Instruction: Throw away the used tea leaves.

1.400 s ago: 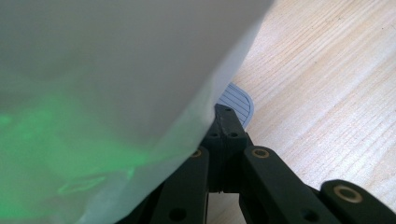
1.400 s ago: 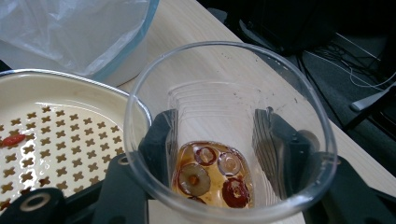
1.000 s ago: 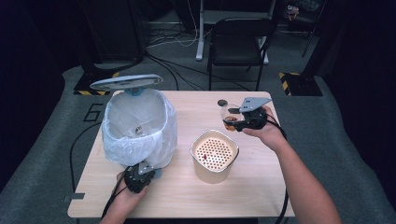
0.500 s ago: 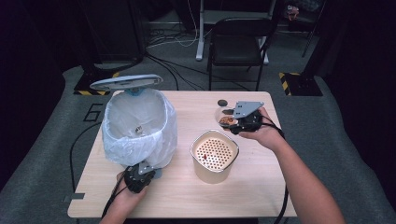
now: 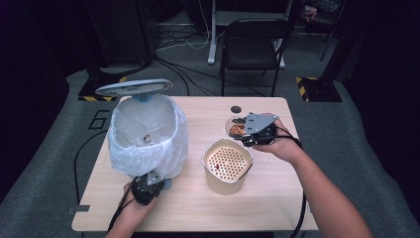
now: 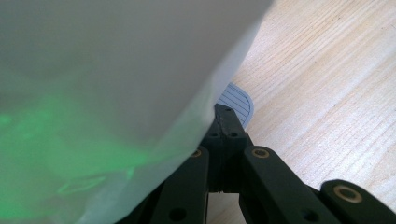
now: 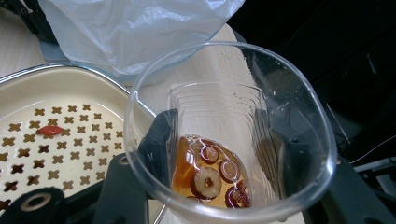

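Right gripper view — cup (image 7: 233,135) between fingers (image 7: 156,140)

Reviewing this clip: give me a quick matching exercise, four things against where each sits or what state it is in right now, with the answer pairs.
Things:
1. clear cup
2. strainer bowl
3. bin lid
4. left gripper

States:
A. raised above the white-bagged bin
B. jaws together at the bin's foot pedal
C. tilted, held by the right gripper, amber liquid and sliced fruit inside
D. standing mid-table, one red bit on its perforated insert

Pairs: 1-C, 2-D, 3-A, 4-B

Dark room, grey carpeted floor (image 5: 376,148), black chair (image 5: 252,44) behind wooden table (image 5: 277,208)
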Motion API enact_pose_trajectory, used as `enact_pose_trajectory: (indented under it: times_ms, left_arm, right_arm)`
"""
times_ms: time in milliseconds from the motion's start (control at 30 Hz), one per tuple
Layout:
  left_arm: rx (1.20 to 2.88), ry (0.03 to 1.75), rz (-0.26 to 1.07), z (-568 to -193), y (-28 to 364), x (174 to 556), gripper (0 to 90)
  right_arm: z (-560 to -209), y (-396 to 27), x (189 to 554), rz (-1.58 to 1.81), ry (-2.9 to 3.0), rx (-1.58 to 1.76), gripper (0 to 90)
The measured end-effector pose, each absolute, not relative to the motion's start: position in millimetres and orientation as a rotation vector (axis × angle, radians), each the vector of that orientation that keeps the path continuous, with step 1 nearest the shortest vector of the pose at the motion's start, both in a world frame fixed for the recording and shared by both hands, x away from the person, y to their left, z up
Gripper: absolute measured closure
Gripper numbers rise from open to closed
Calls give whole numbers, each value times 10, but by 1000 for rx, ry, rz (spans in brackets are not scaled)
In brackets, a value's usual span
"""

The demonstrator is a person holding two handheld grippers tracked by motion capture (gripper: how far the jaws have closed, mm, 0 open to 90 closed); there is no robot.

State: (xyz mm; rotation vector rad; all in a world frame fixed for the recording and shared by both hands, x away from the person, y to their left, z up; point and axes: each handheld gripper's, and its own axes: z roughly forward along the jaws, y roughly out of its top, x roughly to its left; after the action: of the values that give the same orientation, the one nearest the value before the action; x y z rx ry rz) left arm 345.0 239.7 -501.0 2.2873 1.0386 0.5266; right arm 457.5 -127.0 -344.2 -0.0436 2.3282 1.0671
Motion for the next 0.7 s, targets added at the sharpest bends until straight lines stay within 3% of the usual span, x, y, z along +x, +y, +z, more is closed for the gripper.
enact_pose_trajectory:
  times_ms: [700]
  left_arm:
    - [2287,1038,527,-5011,2397,3450,900]
  right_arm:
    - [-3517,-969,4196,654,2198,-394,509]
